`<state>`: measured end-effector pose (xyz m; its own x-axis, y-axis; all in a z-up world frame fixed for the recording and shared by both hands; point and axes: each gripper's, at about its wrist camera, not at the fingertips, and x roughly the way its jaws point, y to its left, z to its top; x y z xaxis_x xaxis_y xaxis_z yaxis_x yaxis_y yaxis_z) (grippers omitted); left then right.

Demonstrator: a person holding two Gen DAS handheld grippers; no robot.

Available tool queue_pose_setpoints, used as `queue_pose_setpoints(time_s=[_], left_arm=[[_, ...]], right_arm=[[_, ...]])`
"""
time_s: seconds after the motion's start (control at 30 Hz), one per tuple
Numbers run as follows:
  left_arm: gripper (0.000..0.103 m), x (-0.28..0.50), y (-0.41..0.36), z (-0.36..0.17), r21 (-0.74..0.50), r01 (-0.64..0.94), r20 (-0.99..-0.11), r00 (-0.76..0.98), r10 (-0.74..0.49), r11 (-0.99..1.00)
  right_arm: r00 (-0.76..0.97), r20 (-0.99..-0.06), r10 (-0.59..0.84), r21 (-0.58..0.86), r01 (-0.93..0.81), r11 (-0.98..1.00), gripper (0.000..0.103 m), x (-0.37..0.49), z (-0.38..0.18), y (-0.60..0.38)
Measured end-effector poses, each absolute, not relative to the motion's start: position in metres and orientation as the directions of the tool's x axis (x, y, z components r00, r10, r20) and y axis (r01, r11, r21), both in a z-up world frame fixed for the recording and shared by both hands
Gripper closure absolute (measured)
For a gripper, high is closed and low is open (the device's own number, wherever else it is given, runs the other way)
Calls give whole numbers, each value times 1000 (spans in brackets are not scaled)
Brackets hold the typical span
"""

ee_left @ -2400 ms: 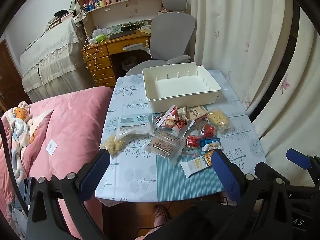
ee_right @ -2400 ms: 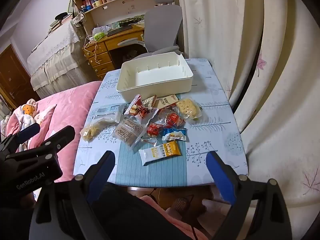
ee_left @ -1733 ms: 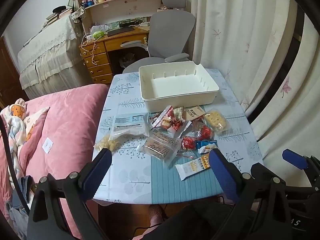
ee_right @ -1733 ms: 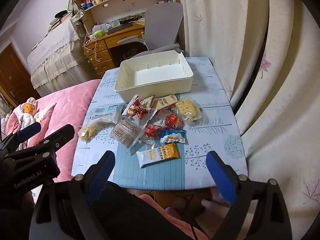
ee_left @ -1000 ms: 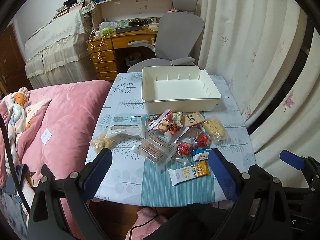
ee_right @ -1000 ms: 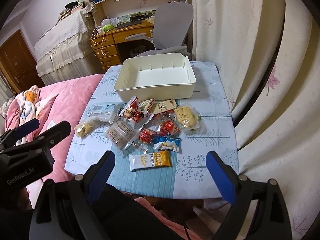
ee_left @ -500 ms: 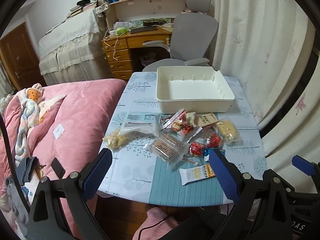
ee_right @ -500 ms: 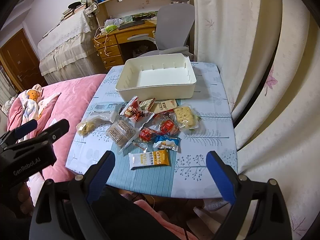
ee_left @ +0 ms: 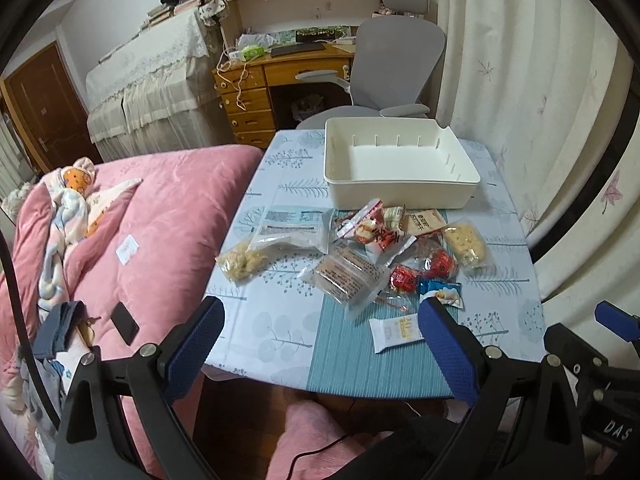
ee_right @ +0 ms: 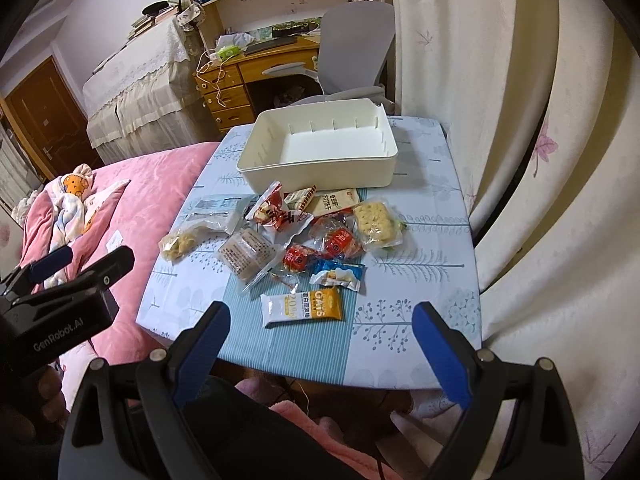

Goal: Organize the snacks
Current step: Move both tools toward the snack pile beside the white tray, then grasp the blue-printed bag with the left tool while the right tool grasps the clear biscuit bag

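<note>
On your left a pink quilt (ee_left: pixel 168 216) butts up against the table's (ee_left: pixel 276 332) left edge, and on the right a pale curtain (ee_right: pixel 520 160) hangs close beside the right edge. The near edge faces you; the near strip of patterned tablecloth is bare, as are the left and right margins.

Your left gripper (ee_left: pixel 320 344) hovers short of the near edge with its jaws spread wide, blue pads (ee_left: pixel 192 344) touching nothing. Your right gripper (ee_right: pixel 324 348) sits the same way: wide apart, empty, above the near edge.

Left to right, the snacks lie in a loose heap mid-table: a clear bag of pale popcorn-like pieces (ee_left: pixel 242 264), a flat clear pouch with printed text (ee_left: pixel 292 228) just behind it, a brown biscuit pack in clear wrap (ee_left: pixel 348 276), a red-and-white packet (ee_left: pixel 370 228), two round red sweets (ee_right: pixel 316 250), a small blue-and-white wrapper (ee_right: pixel 338 274) and a yellow crumbly cake in clear film (ee_right: pixel 378 222). Nearest you lies a white-and-orange bar (ee_right: pixel 304 306) reading "OATS" and "20%".

The empty cream bin (ee_right: pixel 320 150) stands behind the heap, at the far end of the table, its near wall just beside the rearmost packets. The body of the left gripper, seen from the right wrist view, reads "GenRobot.AI".
</note>
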<state>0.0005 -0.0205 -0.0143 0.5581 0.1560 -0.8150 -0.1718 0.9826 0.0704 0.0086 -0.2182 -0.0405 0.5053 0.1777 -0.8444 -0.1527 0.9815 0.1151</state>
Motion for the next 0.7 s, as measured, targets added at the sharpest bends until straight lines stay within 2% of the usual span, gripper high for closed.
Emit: queue_pose_setpoints(time_s=[0.27,0.7], left_arm=[[6,9,11,-37,15,-194,-865,489,110,981],[6,70,92,-67,-65,-87,-919,393,-26,994]], right_arm=[[457,-870,183,153,-101,983,10,16,-56,-216],[328,-926,190,242,128,962,10,53,-93,-179]])
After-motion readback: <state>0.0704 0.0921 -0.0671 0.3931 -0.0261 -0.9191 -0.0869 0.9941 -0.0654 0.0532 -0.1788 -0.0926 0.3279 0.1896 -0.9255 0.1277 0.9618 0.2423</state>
